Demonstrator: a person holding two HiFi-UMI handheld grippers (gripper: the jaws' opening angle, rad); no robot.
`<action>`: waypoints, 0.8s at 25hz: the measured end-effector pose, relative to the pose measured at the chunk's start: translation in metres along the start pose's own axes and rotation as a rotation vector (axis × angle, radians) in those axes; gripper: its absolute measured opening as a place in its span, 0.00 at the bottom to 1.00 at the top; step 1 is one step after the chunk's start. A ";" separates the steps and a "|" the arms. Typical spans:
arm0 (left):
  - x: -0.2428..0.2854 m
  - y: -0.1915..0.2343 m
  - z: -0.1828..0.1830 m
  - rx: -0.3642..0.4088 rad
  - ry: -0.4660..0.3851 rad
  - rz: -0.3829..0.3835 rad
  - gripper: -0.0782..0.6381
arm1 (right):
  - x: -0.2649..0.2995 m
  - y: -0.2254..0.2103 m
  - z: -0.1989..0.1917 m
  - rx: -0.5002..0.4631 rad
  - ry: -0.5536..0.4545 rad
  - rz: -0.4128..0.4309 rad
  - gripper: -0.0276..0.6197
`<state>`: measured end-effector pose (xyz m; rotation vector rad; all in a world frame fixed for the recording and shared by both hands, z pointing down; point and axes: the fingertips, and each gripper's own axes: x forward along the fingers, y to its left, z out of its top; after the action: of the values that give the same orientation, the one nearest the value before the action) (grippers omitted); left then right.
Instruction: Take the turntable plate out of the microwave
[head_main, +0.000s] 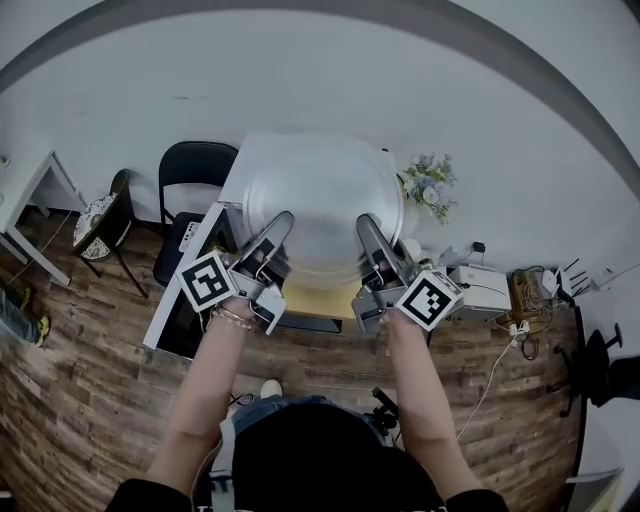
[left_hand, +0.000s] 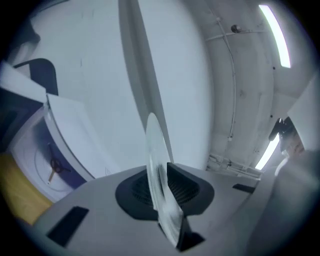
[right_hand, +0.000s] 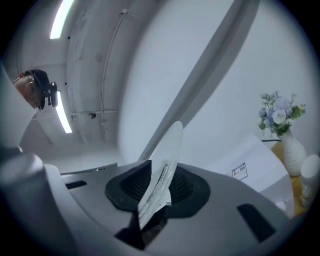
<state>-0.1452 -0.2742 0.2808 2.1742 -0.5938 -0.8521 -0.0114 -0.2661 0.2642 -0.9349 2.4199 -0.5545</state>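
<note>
The round glass turntable plate (head_main: 322, 205) hangs in the air above the white microwave (head_main: 236, 165), tilted up toward me. My left gripper (head_main: 270, 245) is shut on its near left rim and my right gripper (head_main: 375, 250) on its near right rim. In the left gripper view the plate (left_hand: 154, 150) stands edge-on, pinched in the left gripper (left_hand: 162, 185). The microwave (left_hand: 65, 135) lies below left, its cavity open with the turntable hub (left_hand: 52, 170) bare. In the right gripper view the plate (right_hand: 166, 157) is clamped edge-on in the right gripper (right_hand: 155, 187).
The microwave door (head_main: 180, 295) stands open to the left over a yellow table (head_main: 315, 298). A vase of flowers (head_main: 430, 185) is at the right, also in the right gripper view (right_hand: 282, 120). A black chair (head_main: 195, 170) stands behind. A white box (head_main: 480, 290) and cables lie right.
</note>
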 end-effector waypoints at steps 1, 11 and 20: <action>0.004 -0.002 0.006 0.033 0.004 0.003 0.18 | 0.005 0.003 0.005 -0.022 -0.007 0.000 0.20; 0.044 -0.042 0.057 0.315 0.018 -0.125 0.21 | 0.038 0.022 0.050 -0.191 -0.109 0.030 0.24; 0.064 -0.050 0.076 0.373 0.003 -0.185 0.22 | 0.052 0.028 0.071 -0.310 -0.153 0.039 0.25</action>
<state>-0.1490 -0.3167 0.1780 2.6004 -0.5943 -0.8892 -0.0195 -0.2975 0.1775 -1.0100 2.4178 -0.0882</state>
